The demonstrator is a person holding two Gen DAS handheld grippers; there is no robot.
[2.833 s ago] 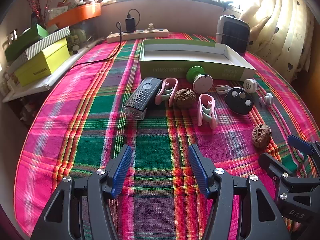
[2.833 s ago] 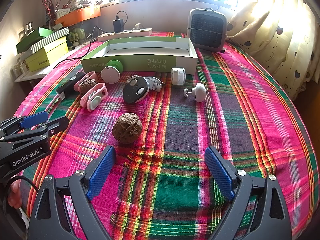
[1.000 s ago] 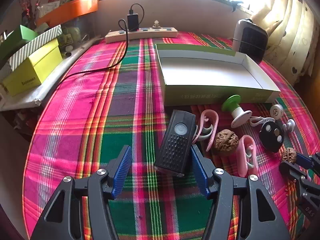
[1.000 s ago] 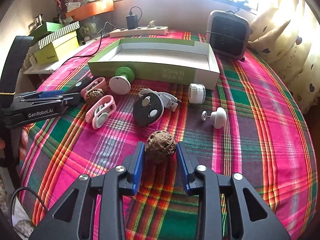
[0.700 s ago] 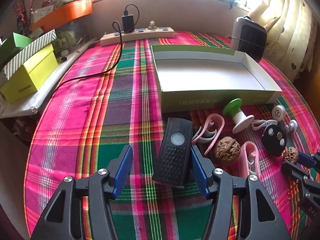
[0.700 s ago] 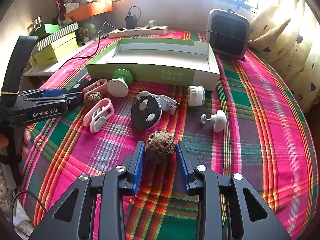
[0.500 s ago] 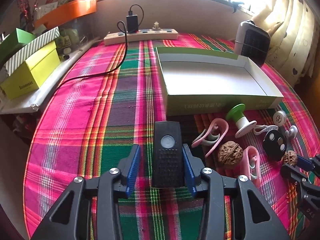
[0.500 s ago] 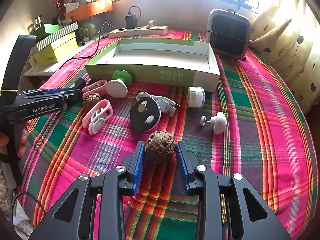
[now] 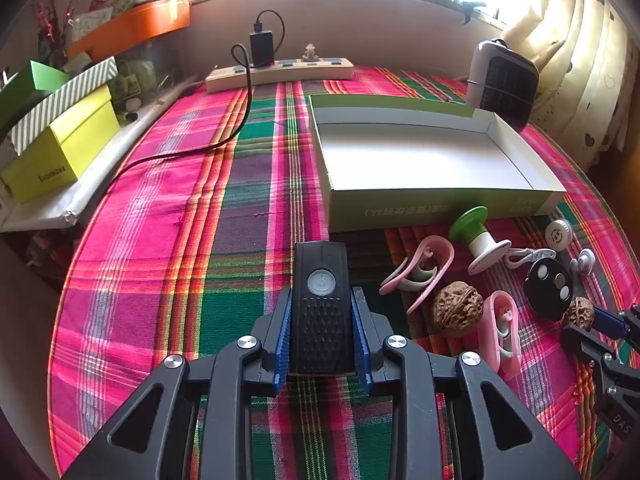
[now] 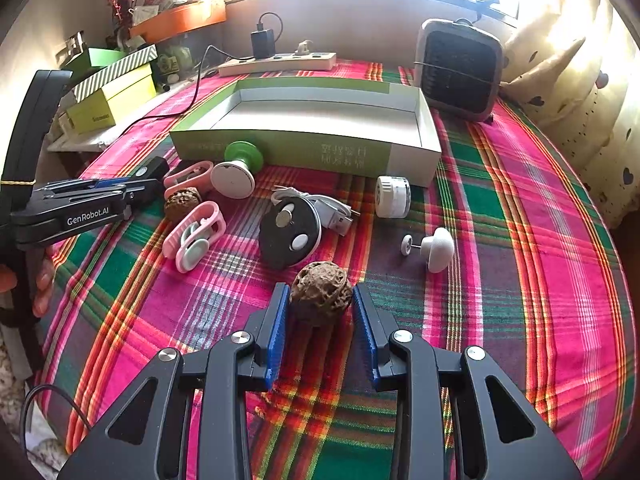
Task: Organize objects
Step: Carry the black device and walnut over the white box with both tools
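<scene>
My left gripper (image 9: 322,338) is shut on a black bike light (image 9: 323,304) with a round button, held just over the plaid cloth. My right gripper (image 10: 320,330) is shut on a brown walnut (image 10: 321,293). A green-sided open box (image 9: 420,160) with a white inside lies beyond; it also shows in the right wrist view (image 10: 308,120). In front of it lie a second walnut (image 9: 457,309), two pink clips (image 9: 420,270) (image 9: 502,330), a green-and-white spool (image 9: 478,234) and a black round remote (image 10: 290,232).
A white cap (image 10: 393,196), a white knob (image 10: 434,248) and a USB cable (image 10: 332,210) lie near the box. A power strip (image 9: 280,72) with a black cord, a small heater (image 10: 458,68), stacked boxes (image 9: 60,140) and curtains ring the table.
My left gripper has closed its fingers onto the black bike light and squared it up between them. My right gripper holds the walnut as before.
</scene>
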